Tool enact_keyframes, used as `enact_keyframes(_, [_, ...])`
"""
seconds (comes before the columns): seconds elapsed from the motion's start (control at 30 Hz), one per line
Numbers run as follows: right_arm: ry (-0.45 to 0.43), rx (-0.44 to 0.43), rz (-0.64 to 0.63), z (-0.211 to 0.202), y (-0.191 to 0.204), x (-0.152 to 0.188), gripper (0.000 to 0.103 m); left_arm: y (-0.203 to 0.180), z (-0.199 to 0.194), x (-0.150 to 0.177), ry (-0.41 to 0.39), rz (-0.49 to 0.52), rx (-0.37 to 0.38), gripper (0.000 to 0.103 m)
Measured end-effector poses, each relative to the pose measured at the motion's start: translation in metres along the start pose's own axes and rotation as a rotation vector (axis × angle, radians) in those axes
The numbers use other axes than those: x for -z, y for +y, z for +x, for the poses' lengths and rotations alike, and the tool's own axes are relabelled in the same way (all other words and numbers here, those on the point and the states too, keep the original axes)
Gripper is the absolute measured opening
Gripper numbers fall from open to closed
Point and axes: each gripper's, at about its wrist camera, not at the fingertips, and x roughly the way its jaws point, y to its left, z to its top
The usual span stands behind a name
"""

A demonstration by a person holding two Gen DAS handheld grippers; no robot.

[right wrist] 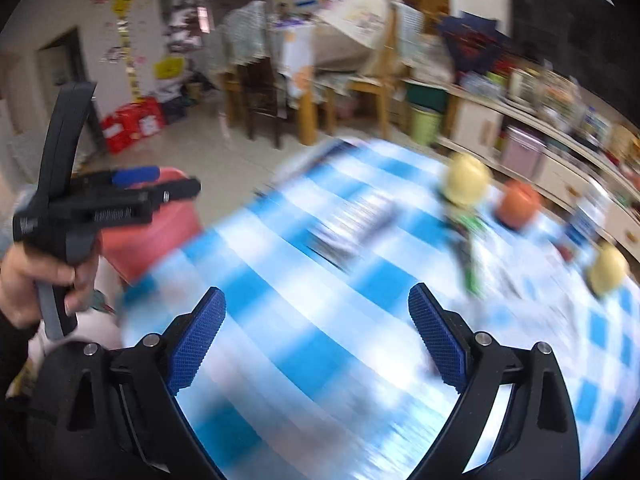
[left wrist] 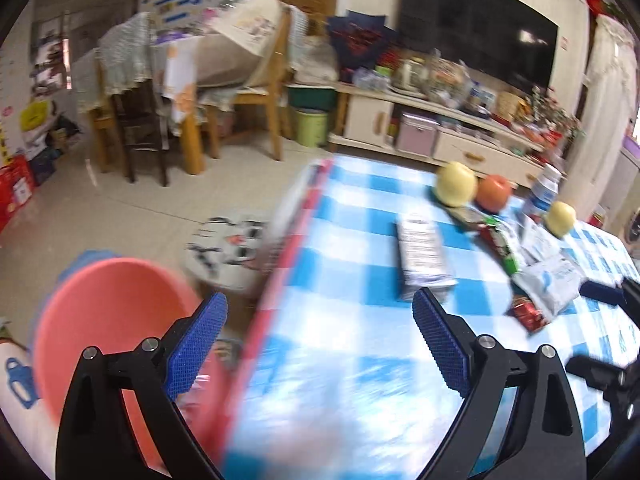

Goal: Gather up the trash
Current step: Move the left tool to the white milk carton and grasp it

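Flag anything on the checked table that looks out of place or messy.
Wrappers lie scattered among the fruit on the checked table: a silver packet flat near the middle, a green wrapper, a white pouch and a red wrapper. The apples and orange sit upright. Nothing looks spilled, though blur hides detail.

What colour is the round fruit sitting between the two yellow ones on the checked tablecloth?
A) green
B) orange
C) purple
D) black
B: in the left wrist view a round orange fruit sits on the blue-and-white checked tablecloth, between the bigger yellow fruit and the smaller yellow fruit.
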Motion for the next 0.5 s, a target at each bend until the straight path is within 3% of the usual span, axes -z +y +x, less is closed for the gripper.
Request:
enact_keyframes(0.1, [0.004,0.023,0.044,-0.006,-0.027,0.022,0.093,-0.038,0.025,-0.002,0.0,0.017,0.043,0.093])
enact_keyframes(0.23, [-0.002,0.014,0.062,0.0,-0.046,0.038,0.093,-0.079,0.052,-0.007,0.003,0.098,0.022,0.093])
enact_keyframes(0.5, [0.024,-0.03,0.053,0.014,-0.055,0.056,0.093,-0.116,0.096,-0.011,0.023,0.15,0.029,0.093])
